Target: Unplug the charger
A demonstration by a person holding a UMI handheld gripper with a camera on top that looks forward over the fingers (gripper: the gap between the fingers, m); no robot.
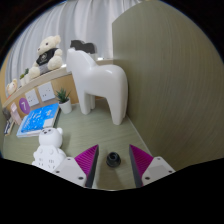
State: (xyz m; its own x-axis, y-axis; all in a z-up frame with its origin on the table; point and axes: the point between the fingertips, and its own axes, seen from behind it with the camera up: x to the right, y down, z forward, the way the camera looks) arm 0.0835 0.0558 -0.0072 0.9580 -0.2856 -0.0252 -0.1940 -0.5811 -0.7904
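Observation:
A small dark round object (112,158), likely the charger, sits on the pale green tabletop (100,135). It stands between my two fingers with a gap on each side. My gripper (113,163) is open, with the magenta pads (87,159) to either side of the object. I see no cable or socket.
A large white horse figure (100,82) stands just beyond the fingers. A small white bear toy (48,150) sits left of the left finger. Further left are a blue tablet-like item (35,122), a small potted plant (63,99) and a plush bear (44,52). A pale wall panel (170,70) rises on the right.

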